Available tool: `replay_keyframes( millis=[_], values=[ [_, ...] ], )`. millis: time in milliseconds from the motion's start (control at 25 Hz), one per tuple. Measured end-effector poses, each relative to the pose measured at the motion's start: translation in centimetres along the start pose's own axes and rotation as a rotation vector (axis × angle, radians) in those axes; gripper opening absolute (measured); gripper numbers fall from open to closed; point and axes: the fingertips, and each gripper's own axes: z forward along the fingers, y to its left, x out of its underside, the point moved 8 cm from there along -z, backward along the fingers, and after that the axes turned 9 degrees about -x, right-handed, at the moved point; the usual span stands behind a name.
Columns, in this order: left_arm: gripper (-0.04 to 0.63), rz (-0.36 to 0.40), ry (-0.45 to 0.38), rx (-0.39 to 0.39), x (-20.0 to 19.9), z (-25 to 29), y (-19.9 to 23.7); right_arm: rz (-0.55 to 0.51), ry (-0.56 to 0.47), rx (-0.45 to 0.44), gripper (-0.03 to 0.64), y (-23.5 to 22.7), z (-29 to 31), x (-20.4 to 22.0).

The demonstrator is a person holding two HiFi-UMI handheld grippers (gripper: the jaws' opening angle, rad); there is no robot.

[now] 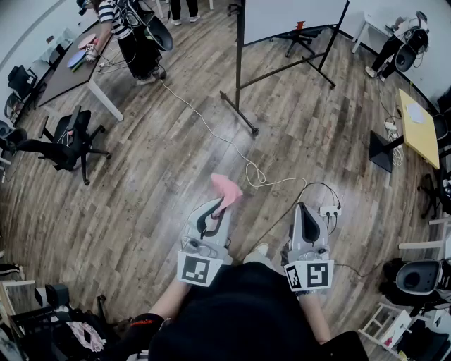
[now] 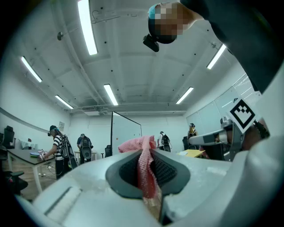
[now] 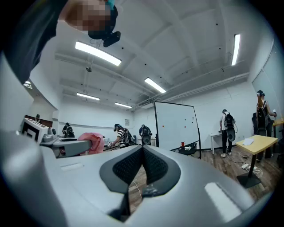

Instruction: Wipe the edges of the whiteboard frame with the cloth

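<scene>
Two claws hung over open wood floor [image 1: 162, 169]: left claw [image 1: 215, 208] clamped the pink cloth [image 1: 227, 187], right claw [image 1: 304, 211] closed, empty; whiteboard [image 1: 292, 17] stood well ahead, a cable [image 1: 204, 122] lying between.

Pink cloth [image 1: 227, 187], white whiteboard [image 1: 292, 14] w/ blk frame [image 1: 239, 56], brown wood-plank floor [image 1: 169, 162]

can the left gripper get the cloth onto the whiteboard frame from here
Probably not from here: the left gripper is shut on the pink cloth, but the whiteboard stands far across the floor. Only a cable lies between.
</scene>
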Motion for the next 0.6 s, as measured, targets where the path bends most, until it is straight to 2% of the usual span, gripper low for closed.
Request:
replay_keyframes(
  millis=[320, 600],
  values=[
    [0.026, -0.023, 0.006, -0.005, 0.0, 1.4, -2.4, 0.007, 0.0, -0.002, 0.0, -2.4, -1.2, 0.1],
    [0.026, 0.0, 0.001, -0.007, -0.1, 3.4, -5.4, 0.003, -0.006, 0.005, 0.0, -5.8, -2.7, 0.1]
  ],
)
